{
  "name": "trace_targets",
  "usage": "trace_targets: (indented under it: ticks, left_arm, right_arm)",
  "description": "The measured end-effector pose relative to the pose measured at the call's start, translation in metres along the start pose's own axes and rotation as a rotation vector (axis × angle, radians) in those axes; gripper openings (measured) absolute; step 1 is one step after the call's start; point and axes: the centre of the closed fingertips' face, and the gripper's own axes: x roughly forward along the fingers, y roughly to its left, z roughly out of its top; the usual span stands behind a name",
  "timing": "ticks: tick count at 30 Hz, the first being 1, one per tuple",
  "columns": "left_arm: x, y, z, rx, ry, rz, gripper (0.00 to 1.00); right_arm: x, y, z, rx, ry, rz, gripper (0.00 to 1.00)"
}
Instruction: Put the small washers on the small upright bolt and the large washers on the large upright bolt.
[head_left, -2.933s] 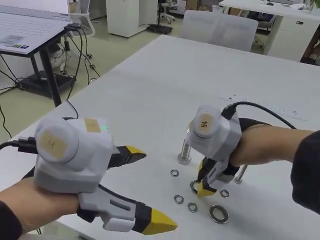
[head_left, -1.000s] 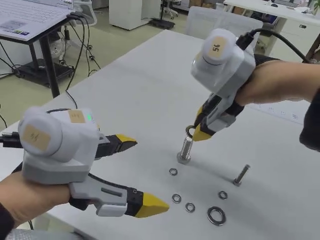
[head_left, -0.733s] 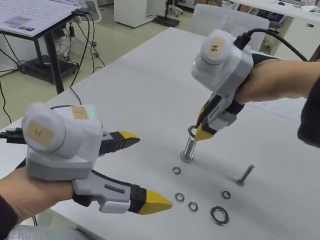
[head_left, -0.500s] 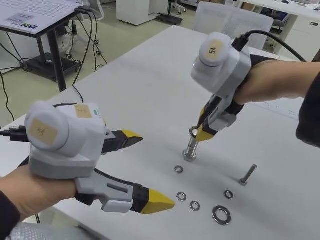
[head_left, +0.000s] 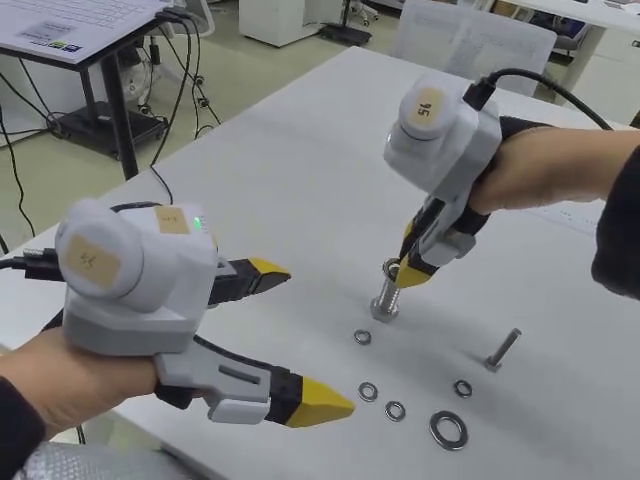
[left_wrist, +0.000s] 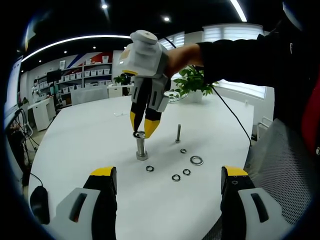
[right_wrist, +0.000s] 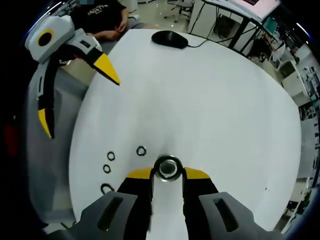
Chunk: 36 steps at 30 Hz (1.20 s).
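The right gripper (head_left: 405, 272) had its yellow-tipped jaws pinched on a large silver steel washer (head_left: 392, 268), held flat and ring-down directly over the tip of the large threaded upright steel bolt (head_left: 386, 300). In the right gripper view the washer (right_wrist: 168, 168) ringed the bolt's end squarely. That suggested the level, centred hold was meant to let the hole slide over the threads without snagging. Whether the ring had already started down the shaft could not be told.

The left gripper (head_left: 305, 340) hung at about 8 o'clock from the large bolt, its jaws spread wide with nothing between them. It was probably parked there to keep out of the way.

On the white round table (head_left: 300, 180), the small slim upright bolt (head_left: 500, 350) stood at roughly 4 o'clock from the large one. Four small silver washers (head_left: 368, 391) and a second large flat washer (head_left: 447, 430) lay loose between 4 and 6 o'clock, apart from both bolts. Most of the task therefore appeared to be left.
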Motion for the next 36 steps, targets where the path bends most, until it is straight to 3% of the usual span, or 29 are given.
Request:
trace_targets:
  ticks: [9,36]
  left_arm:
    - [-0.002,0.0,-0.001,-0.004,0.0,0.0,0.86]
    - [-0.004,0.0,-0.005,-0.008,0.017,-0.002,0.85]
  right_arm:
    - [0.005,0.004,-0.001,0.011,0.005,0.009,0.23]
    - [0.051,0.011,-0.009,0.069,0.025,0.027,0.23]
